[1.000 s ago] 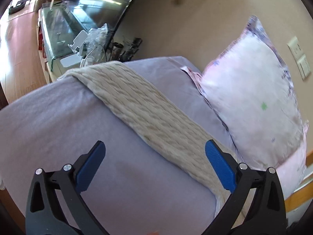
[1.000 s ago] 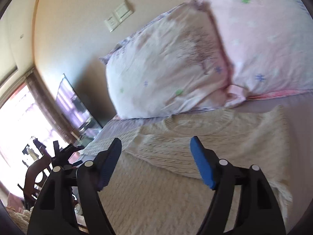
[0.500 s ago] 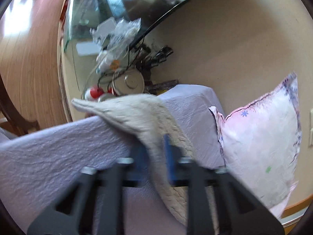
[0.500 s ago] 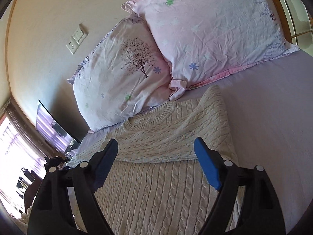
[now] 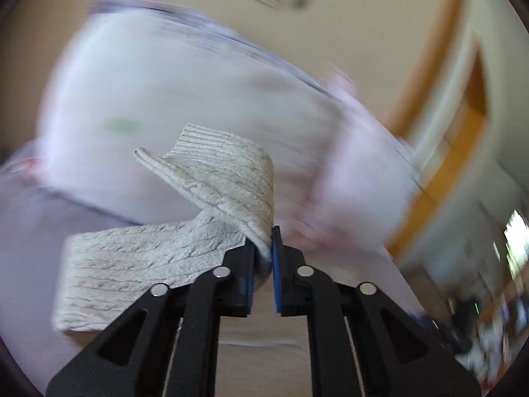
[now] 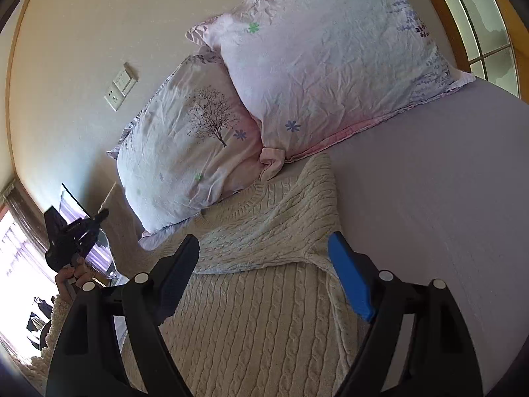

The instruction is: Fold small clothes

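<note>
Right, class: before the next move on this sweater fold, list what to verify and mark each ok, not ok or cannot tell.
1. Left gripper shut on the sleeve: ok.
2. Sleeve lifted off the bed: ok.
3. Right gripper open, holding nothing: ok.
4. Sweater body lying flat: ok where visible.
5. Other sleeve already folded across the chest: ok.
6. Landing spot for the lifted sleeve: cannot tell, the left wrist view is blurred.
</note>
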A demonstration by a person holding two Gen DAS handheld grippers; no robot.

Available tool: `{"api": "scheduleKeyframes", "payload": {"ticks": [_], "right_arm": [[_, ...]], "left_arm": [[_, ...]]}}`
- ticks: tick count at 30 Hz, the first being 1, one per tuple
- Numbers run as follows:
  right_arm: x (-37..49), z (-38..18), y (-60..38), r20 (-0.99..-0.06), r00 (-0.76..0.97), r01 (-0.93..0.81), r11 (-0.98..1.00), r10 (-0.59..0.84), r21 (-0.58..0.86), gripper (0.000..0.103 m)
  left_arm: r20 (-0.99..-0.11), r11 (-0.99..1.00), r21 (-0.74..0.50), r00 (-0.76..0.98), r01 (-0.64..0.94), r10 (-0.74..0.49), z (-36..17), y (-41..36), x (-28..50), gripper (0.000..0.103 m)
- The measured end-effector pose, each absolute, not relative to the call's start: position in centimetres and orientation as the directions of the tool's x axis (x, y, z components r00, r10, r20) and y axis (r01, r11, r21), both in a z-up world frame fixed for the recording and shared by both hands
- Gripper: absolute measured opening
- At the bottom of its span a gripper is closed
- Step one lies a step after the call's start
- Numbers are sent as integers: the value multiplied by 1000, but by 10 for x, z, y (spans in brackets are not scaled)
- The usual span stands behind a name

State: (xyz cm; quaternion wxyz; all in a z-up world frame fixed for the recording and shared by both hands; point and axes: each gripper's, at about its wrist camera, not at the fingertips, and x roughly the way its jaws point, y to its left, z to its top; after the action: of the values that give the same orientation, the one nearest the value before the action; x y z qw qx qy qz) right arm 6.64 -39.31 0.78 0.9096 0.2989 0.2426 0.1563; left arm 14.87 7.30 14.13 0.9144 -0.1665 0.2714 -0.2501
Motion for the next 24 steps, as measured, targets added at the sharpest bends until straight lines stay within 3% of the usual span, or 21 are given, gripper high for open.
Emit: {"api": "scheduleKeyframes", "payload": {"ticks": [1, 2, 5, 6, 9, 12, 17, 24], "right_arm": [[64, 5, -396, -354, 833, -126, 768, 425, 627, 82], [61, 3, -398, -357, 832, -118, 763, 425, 635, 82], [41, 2, -407, -353, 833, -117, 759, 427, 641, 82], [34, 2, -409, -352, 834, -121, 764, 424, 634, 84], [6, -1, -416, -343, 823, -164, 767, 453, 620, 88], [-20, -15, -420, -308, 755, -261, 696, 579, 670, 88], [-72, -54, -416, -307, 572, -373, 575, 761, 728, 88], [-89, -109, -409, -321, 478, -286, 490, 818, 823, 85]], "left_arm": [[-438, 798, -405, 672, 445, -597, 137, 31, 147, 33], [-486, 787, -353, 620, 506, -617, 129, -7, 145, 52], [-576, 808, -164, 610, 566, -545, 108, -52, 126, 57], [-584, 818, -137, 621, 559, -523, 105, -47, 119, 63], [-569, 816, -210, 611, 539, -550, 107, 9, 91, 70], [-545, 782, -326, 570, 531, -615, 103, 76, 42, 76], [-507, 773, -427, 583, 470, -635, 72, 173, -66, 78], [-539, 743, -568, 522, 355, -661, -3, 202, -119, 78]]}}
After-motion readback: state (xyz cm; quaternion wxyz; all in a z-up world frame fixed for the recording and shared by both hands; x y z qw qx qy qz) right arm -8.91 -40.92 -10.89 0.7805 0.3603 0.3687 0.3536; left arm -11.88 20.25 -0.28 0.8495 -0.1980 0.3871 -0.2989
